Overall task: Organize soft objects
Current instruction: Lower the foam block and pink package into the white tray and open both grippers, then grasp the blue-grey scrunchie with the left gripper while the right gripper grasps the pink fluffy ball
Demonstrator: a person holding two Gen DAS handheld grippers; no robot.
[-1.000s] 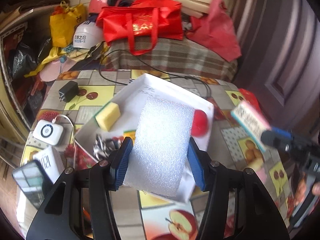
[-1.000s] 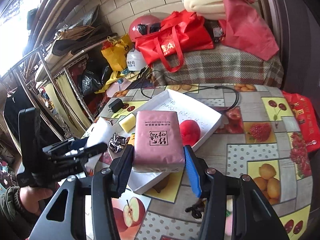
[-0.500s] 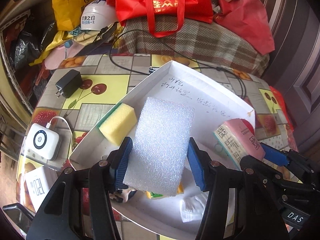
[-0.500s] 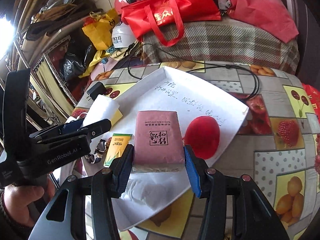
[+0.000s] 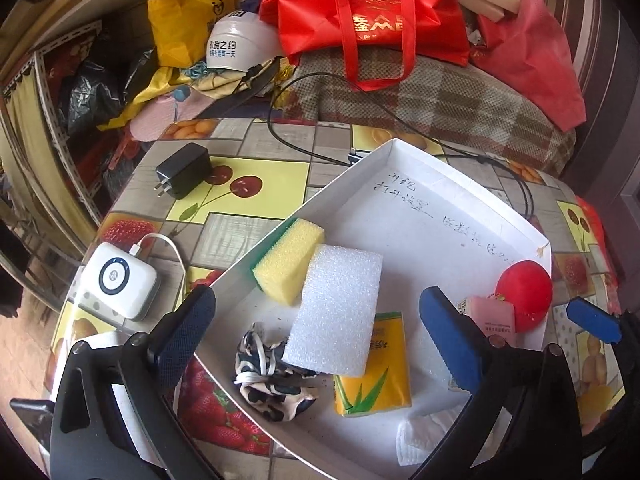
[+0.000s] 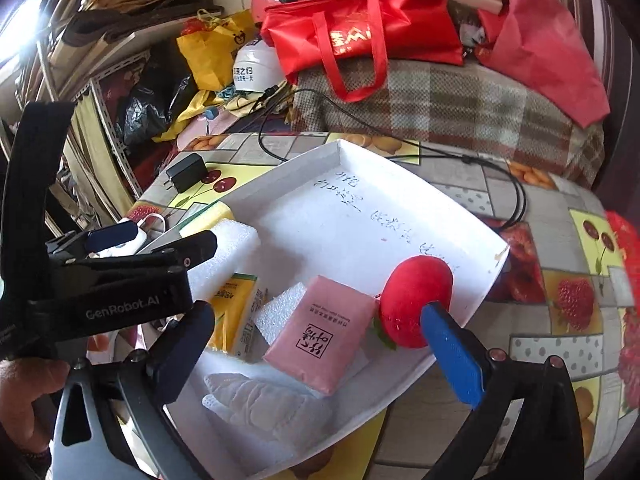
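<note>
A white tray [image 5: 440, 176] holds the soft things. In the left wrist view the white foam block [image 5: 336, 312] lies on a yellow tissue pack [image 5: 378, 376], beside a yellow sponge [image 5: 288, 260] and a black-and-white cloth bundle [image 5: 272, 380]. My left gripper [image 5: 316, 340] is open around the foam block, not touching it. In the right wrist view the pink tissue pack [image 6: 324, 338] lies in the tray [image 6: 400, 184] next to a red soft ball [image 6: 416, 300]. My right gripper [image 6: 316, 348] is open above the pack.
A black charger [image 5: 184, 170], a white power bank [image 5: 120, 280] and a black cable [image 5: 320, 148] lie on the fruit-patterned table left of and behind the tray. Red bags [image 5: 368, 20], helmets and a yellow bag are piled behind. A folded white cloth [image 6: 264, 404] lies in the tray's near corner.
Both grippers have opened. The foam block has dropped from the left gripper into the tray, and the pink tissue pack has dropped from the right gripper beside the red ball.
</note>
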